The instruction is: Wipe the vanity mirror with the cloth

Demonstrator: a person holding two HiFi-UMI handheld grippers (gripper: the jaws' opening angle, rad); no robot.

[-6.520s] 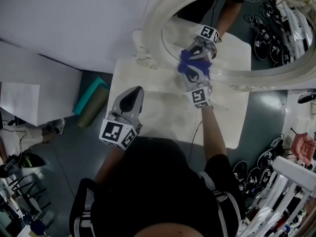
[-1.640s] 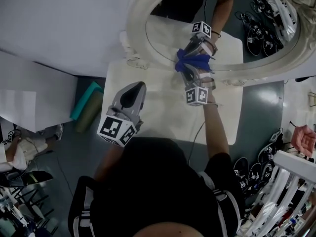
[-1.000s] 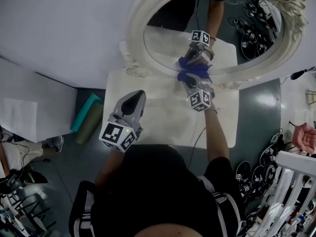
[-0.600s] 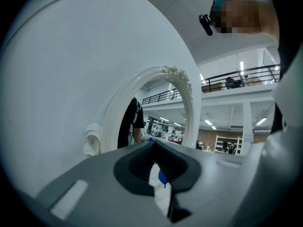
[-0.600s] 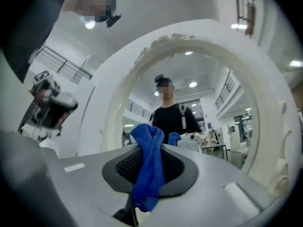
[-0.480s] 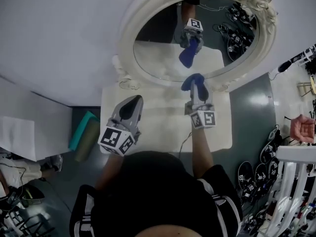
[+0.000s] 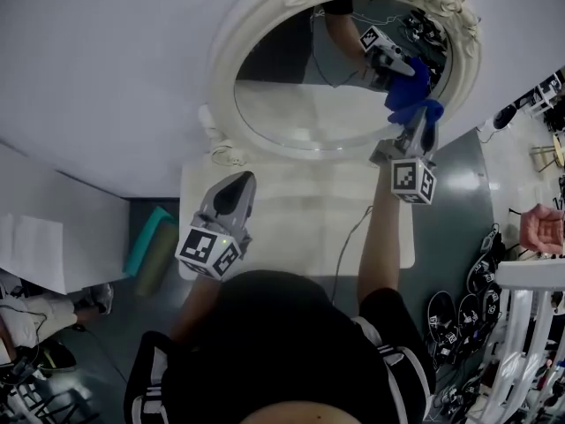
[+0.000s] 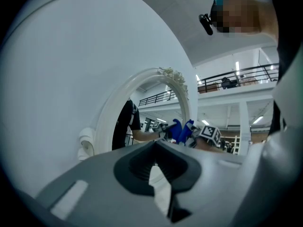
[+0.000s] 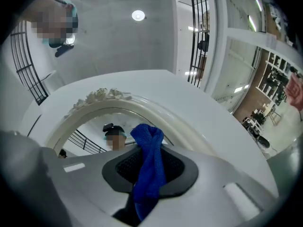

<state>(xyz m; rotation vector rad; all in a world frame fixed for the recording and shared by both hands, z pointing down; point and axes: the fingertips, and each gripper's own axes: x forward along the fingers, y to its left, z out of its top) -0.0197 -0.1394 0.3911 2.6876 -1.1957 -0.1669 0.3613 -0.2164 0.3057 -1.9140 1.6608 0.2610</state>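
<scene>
My right tongs point(image 7: 423, 124), clamped shut on the blue cloth point(image 7: 422, 111), reached up on a straightened arm and held the cloth against the vanity mirror point(image 7: 300, 95) by its right rim; half a second earlier they sat at its bottom edge. My left tongs point(image 7: 235, 182), closed and empty, hovered over the white surface point(image 7: 291, 223).

A vivid blue cloth point(image 9: 149, 169) is pictured against the cream-white, flower-carved frame of the vanity mirror point(image 7: 221, 69). The left gripper point(image 7: 237, 182) and right gripper point(image 7: 422, 124) are finished in grey and patterned with black-and-white squares, above a pale cream table point(image 7: 291, 228).
</scene>
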